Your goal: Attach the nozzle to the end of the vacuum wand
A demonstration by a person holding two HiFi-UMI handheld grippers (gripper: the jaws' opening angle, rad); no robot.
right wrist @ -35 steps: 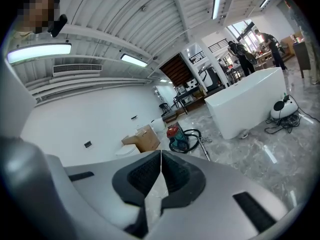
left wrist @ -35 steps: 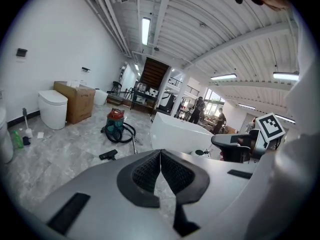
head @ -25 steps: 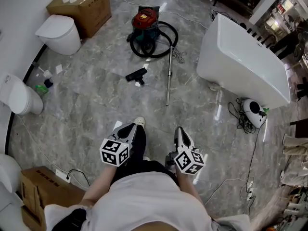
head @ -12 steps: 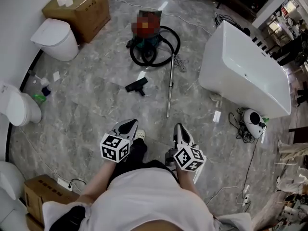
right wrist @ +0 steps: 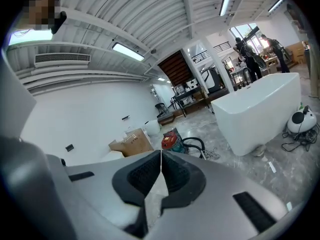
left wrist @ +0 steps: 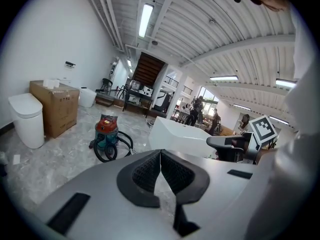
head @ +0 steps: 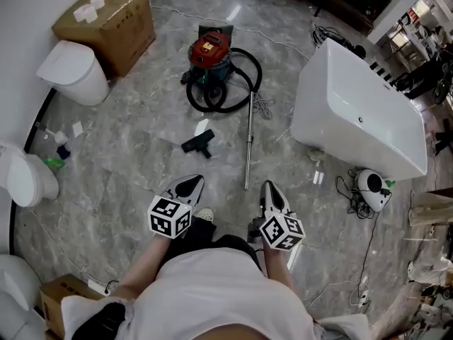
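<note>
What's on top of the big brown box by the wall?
A few small white things sit on the box, near one end. They are too small to tell what they are. The box's top covers whatever is inside, so that cannot be seen.

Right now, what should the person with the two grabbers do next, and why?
Probably step closer and reach the left gripper down toward the black nozzle, opening its jaws on the way. It and the right gripper are both shut with nothing between them, held close to the body, while the nozzle lies on the floor ahead, apart from the metal wand.
</note>
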